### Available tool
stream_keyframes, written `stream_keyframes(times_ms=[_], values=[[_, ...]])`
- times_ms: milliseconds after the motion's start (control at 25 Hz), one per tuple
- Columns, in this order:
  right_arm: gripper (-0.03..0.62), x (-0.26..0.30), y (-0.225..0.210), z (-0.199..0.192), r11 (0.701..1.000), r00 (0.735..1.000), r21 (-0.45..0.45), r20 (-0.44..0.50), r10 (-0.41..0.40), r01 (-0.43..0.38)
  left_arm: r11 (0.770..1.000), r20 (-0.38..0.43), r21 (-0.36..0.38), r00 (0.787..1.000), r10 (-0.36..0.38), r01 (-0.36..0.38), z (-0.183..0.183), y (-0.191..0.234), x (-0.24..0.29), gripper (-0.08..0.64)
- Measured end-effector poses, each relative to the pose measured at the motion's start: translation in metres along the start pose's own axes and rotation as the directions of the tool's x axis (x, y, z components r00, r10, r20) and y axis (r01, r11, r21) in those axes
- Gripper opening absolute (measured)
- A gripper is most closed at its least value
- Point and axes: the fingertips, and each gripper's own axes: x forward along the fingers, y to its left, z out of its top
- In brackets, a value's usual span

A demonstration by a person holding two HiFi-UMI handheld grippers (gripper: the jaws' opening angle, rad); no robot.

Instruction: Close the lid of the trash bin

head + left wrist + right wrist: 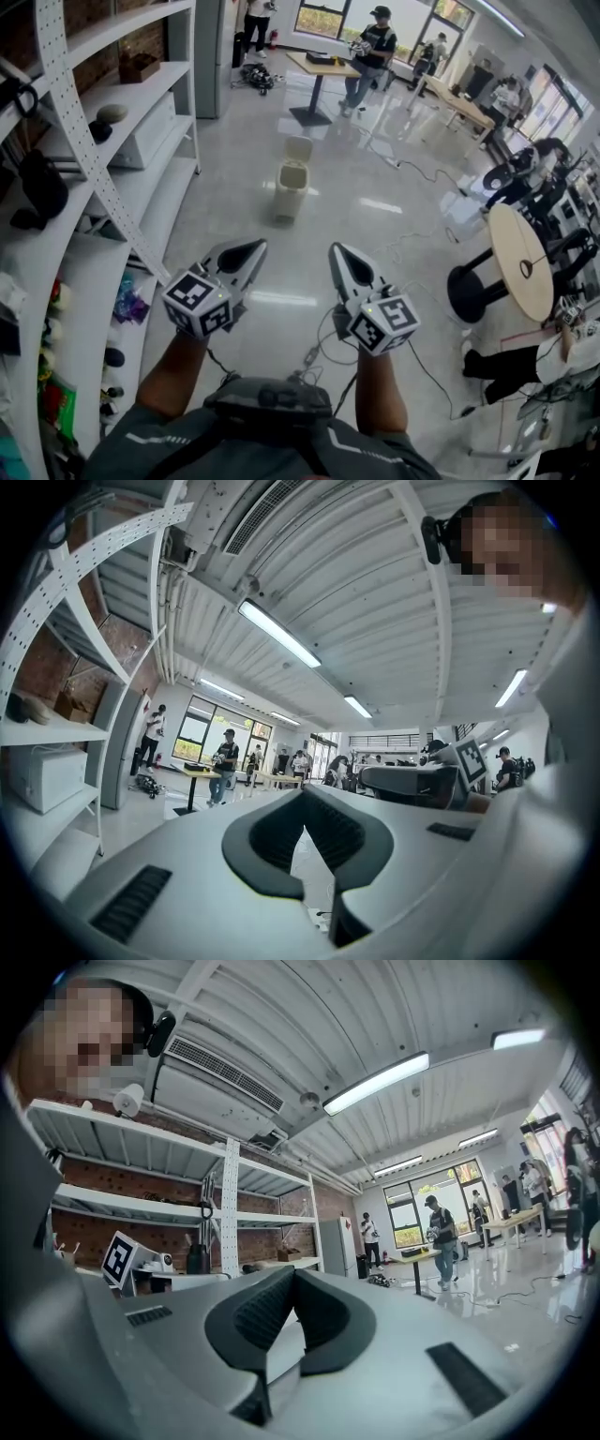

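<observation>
While the trash bin (291, 190) stands on the floor (234, 141) at 12 o'clock, well apart from both grippers, its lid (299, 148) is upright. Left gripper (256, 246), right gripper (336, 249): fingers pressed together, empty. Lid probably light, stiff plastic; push its top edge.

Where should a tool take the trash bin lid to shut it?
Probably the lid by its free top edge, reaching from the near side over the trash bin: it stands upright, seemingly hinged at the far rim, so it swings down toward you.
</observation>
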Motion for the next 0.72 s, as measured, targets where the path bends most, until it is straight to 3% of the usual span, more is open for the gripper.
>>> stream_keyframes(times_ms=[360, 720], values=[[0.011, 0.026, 0.017, -0.008, 1.000, 1.000, -0.021, -0.017, -0.022, 0.022, 0.999, -0.001, -0.010, 0.999, -0.035, 0.035, 0.002, 0.028, -0.010, 0.000], [0.011, 0.073, -0.035, -0.003, 1.000, 1.000, 0.006, 0.015, 0.016, -0.016, 1.000, -0.033, 0.017, 0.999, 0.011, -0.011, 0.006, 0.062, 0.045, 0.000]])
